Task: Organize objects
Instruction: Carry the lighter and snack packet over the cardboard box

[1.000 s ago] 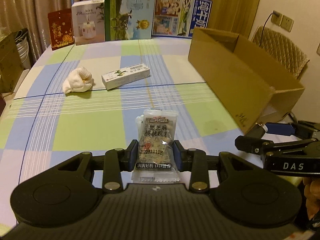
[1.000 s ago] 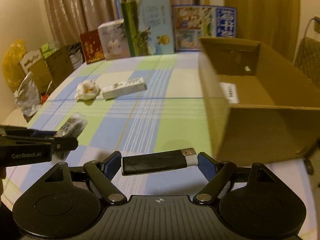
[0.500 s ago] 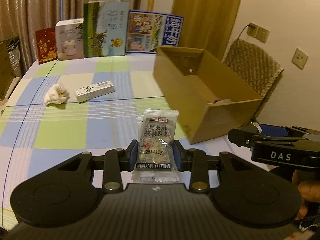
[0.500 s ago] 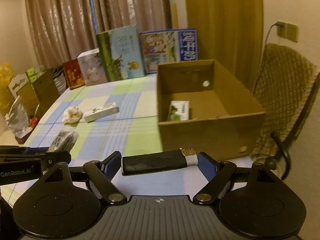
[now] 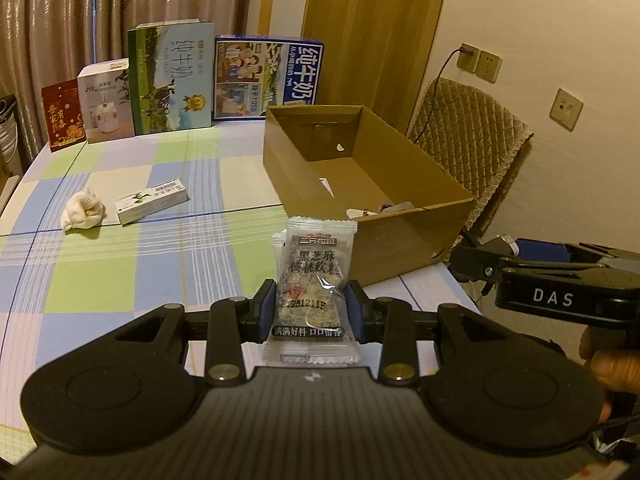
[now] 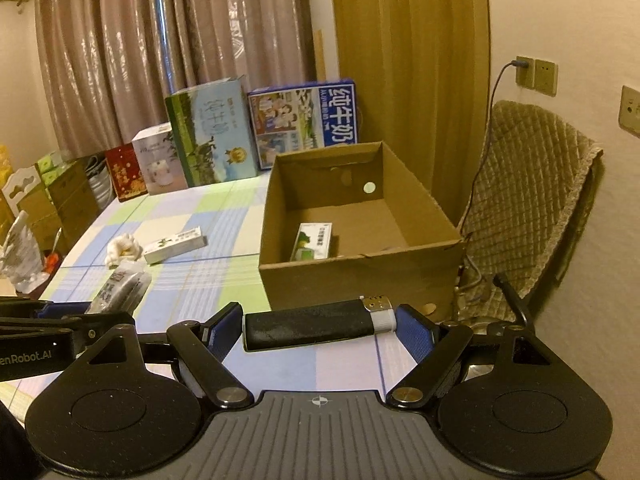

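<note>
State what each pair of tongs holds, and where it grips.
Left tongs: snack packet, pinched across its lower half by the side edges. Right tongs: black lighter, clamped lengthwise, end to end.

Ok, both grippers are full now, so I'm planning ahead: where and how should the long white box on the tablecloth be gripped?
Grip the long white box across its narrow width, near mid-length, coming down from above. It lies flat and angled on the tablecloth, long sides free; the crumpled white wad sits just off its left end, so avoid that end.

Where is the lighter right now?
In the right wrist view, the lighter lies crosswise between the right gripper's fingers, held off the table just short of the cardboard box.
</note>
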Action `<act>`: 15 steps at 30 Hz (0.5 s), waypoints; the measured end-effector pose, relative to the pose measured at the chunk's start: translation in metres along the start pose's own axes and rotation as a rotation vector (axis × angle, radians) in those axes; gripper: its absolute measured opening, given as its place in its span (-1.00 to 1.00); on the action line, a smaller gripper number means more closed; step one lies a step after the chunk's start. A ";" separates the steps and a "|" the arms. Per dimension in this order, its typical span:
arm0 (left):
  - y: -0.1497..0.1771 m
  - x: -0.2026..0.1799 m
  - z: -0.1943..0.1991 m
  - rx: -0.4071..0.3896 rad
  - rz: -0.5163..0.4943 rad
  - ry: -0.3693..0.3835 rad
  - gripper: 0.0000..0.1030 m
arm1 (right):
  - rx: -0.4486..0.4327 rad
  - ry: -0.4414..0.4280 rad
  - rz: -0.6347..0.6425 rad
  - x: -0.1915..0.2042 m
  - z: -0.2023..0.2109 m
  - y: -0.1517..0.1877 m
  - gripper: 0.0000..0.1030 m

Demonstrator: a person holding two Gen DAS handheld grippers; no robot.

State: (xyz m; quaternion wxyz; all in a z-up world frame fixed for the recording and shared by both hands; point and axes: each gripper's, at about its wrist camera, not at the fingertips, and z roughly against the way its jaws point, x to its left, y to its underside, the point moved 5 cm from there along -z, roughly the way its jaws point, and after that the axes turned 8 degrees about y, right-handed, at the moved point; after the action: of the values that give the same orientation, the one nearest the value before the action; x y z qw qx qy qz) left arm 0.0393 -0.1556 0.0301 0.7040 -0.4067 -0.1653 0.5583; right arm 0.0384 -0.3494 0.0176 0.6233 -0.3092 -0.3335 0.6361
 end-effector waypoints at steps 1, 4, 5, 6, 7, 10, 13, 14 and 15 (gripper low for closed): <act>0.000 -0.002 0.000 0.000 -0.003 0.002 -0.39 | -0.001 0.001 0.000 -0.001 0.001 0.000 0.55; -0.001 -0.007 0.000 -0.001 -0.010 0.010 -0.39 | -0.006 0.005 -0.003 -0.004 0.003 -0.001 0.55; -0.002 -0.008 0.000 0.000 -0.013 0.012 -0.39 | -0.006 0.005 -0.005 -0.005 0.003 -0.001 0.55; -0.002 -0.010 0.000 -0.001 -0.015 0.014 -0.39 | -0.007 0.005 -0.005 -0.006 0.003 -0.001 0.55; -0.003 -0.011 0.000 -0.001 -0.018 0.015 -0.39 | -0.007 0.006 -0.005 -0.007 0.004 -0.001 0.55; -0.003 -0.014 -0.001 0.000 -0.022 0.021 -0.39 | -0.007 0.004 -0.008 -0.008 0.004 -0.002 0.55; -0.005 -0.015 -0.002 0.000 -0.026 0.024 -0.39 | -0.009 0.006 -0.010 -0.010 0.005 -0.001 0.55; -0.006 -0.016 -0.002 0.001 -0.026 0.025 -0.39 | -0.009 0.006 -0.011 -0.010 0.005 -0.002 0.55; -0.006 -0.016 -0.002 0.001 -0.025 0.026 -0.39 | -0.008 0.006 -0.012 -0.011 0.005 -0.002 0.55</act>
State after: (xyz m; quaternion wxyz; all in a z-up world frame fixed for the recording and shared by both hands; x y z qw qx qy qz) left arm 0.0397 -0.1712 0.0366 0.7133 -0.4114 -0.1612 0.5440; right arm 0.0362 -0.3605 0.0215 0.6268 -0.3118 -0.3361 0.6301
